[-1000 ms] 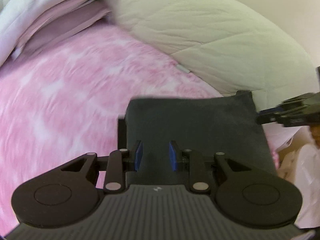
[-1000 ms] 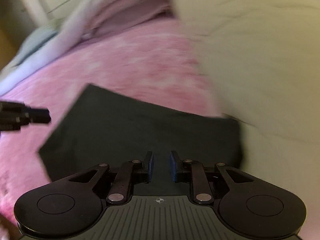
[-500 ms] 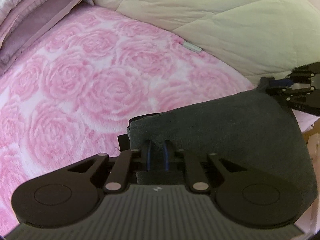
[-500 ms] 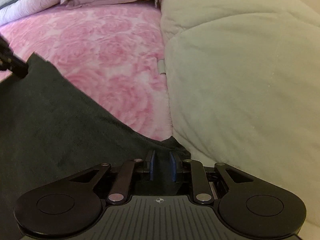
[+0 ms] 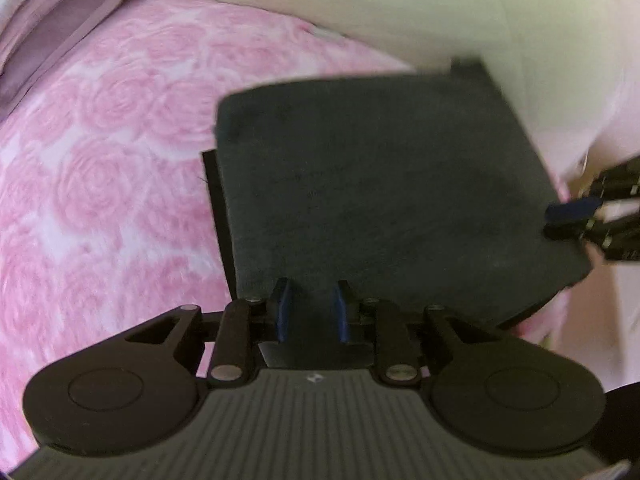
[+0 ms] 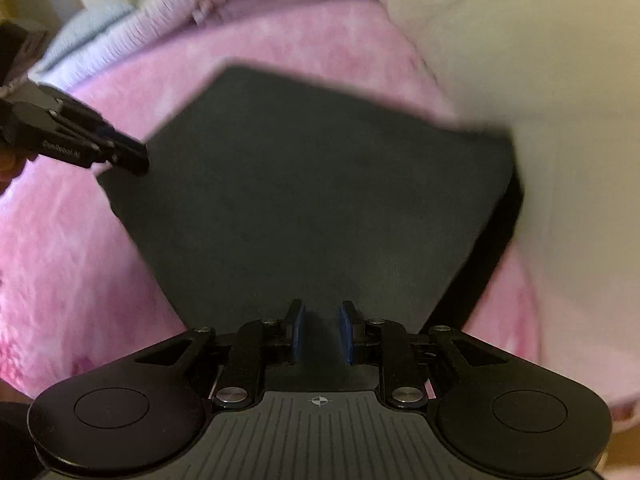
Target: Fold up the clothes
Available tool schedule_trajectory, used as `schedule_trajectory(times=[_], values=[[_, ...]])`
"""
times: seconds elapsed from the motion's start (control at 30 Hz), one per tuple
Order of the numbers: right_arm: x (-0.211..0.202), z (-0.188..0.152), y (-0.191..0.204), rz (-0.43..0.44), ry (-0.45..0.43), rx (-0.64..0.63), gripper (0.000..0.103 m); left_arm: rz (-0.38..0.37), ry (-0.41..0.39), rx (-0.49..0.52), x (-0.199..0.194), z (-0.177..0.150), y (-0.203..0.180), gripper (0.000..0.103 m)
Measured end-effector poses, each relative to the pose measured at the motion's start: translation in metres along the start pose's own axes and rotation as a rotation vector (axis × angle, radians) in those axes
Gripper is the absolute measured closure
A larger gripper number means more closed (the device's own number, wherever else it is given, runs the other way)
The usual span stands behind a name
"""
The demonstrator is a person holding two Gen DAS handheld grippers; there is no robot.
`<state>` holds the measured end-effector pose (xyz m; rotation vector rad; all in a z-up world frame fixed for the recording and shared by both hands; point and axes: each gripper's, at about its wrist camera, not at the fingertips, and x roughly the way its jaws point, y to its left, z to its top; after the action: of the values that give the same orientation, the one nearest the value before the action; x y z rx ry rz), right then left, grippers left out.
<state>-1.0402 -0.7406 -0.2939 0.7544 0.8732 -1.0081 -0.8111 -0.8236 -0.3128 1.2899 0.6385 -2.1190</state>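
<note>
**Dark garment dropped flat on the bed**

Released since half a second ago, the one dark folded garment (image 5: 380, 188) now lies flat on the pink rose-patterned bed cover (image 5: 112, 152), its far corner against the cream quilt (image 6: 540, 80). Both tongs have let go: the left tongs (image 5: 310, 306) stand spread over its near edge, and the right tongs (image 6: 322, 330) are likewise spread, gripping nothing. A darker layer peeks out under the garment's edges. Motion blur smears both views, so the folded bedding (image 6: 132, 28) behind is hard to read.
</note>
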Motion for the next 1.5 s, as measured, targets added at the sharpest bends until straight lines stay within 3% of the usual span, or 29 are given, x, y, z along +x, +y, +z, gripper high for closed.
schedule_trajectory(times=[0.13, 0.27, 0.43, 0.5, 0.6, 0.67, 0.73, 0.9, 1.0, 1.07, 1.23, 1.5], values=[[-0.016, -0.002, 0.007, -0.090, -0.062, 0.076, 0.082, -0.001, -0.049, -0.031, -0.010, -0.001, 0.010, 0.083], [-0.044, -0.025, 0.032, -0.154, -0.132, 0.169, 0.082, -0.010, -0.132, -0.048, -0.053, -0.037, 0.025, 0.081], [-0.018, -0.050, 0.061, -0.244, -0.099, 0.247, 0.082, -0.032, -0.156, 0.050, -0.045, -0.064, 0.025, 0.080], [-0.015, -0.053, 0.075, -0.287, -0.085, 0.275, 0.082, -0.029, -0.167, 0.055, -0.044, -0.064, 0.027, 0.074], [-0.056, -0.063, 0.099, -0.326, -0.147, 0.291, 0.079, -0.013, -0.182, 0.025, -0.070, -0.070, 0.029, 0.078], [-0.083, -0.069, 0.120, -0.344, -0.170, 0.302, 0.069, -0.005, -0.185, 0.009, -0.095, -0.081, 0.028, 0.077], [-0.108, -0.075, 0.140, -0.361, -0.188, 0.313, 0.055, 0.001, -0.181, -0.020, -0.118, -0.094, 0.025, 0.073], [-0.148, -0.088, 0.173, -0.416, -0.213, 0.348, 0.033, 0.031, -0.190, -0.131, -0.167, -0.130, 0.009, 0.044], [-0.154, -0.091, 0.184, -0.440, -0.205, 0.395, 0.029, 0.053, -0.162, -0.225, -0.182, -0.145, -0.003, 0.018], [-0.160, -0.092, 0.190, -0.442, -0.206, 0.419, 0.028, 0.067, -0.157, -0.265, -0.194, -0.151, -0.012, 0.011], [-0.177, -0.094, 0.201, -0.408, -0.218, 0.429, 0.028, 0.114, -0.163, -0.302, -0.224, -0.159, -0.044, 0.002], [-0.209, -0.100, 0.216, -0.378, -0.249, 0.455, 0.028, 0.191, -0.209, -0.318, -0.266, -0.169, -0.094, 0.002]])
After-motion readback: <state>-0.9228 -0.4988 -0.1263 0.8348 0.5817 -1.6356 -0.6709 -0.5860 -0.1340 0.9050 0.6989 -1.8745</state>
